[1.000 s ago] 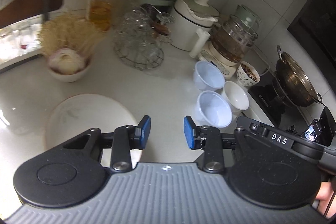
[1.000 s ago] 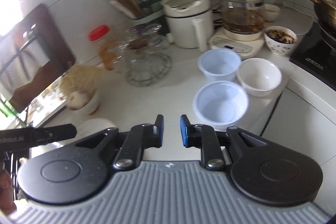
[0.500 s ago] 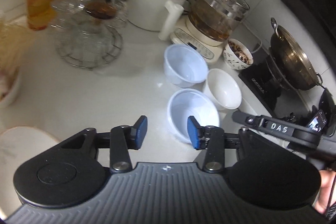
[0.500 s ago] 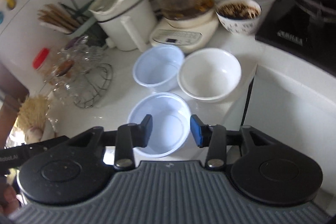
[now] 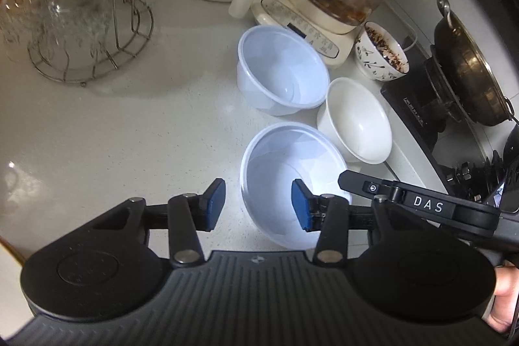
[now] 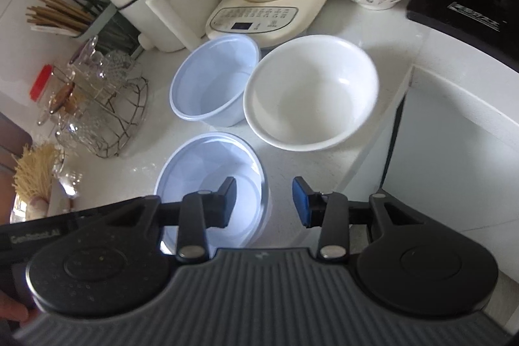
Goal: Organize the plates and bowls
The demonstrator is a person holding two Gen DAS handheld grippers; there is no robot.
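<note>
Both hand-held grippers straddle opposite rims of the near plastic bowl (image 5: 292,184) at lower centre of the table (image 5: 129,125), left hand-held gripper (image 5: 258,205) and right hand-held gripper (image 6: 264,201) closing yet still spread, apparently to lift it for stacking.

We see 3 empty bowls, all upright, grouped on the white countertop (image 5: 136,132). Near clear plastic bowl (image 5: 293,180) sits closest to the counter's front edge; pale bluish, faceted inside, thin rim. Far clear plastic bowl (image 5: 280,70) looks the same, standing just in front of a cream appliance base. White ceramic bowl (image 5: 355,119) sits to their right, smooth & glossy, rim nearly touching both plastic ones; we can't tell if they touch. In the right wrist view it's the biggest of the 3.
</note>
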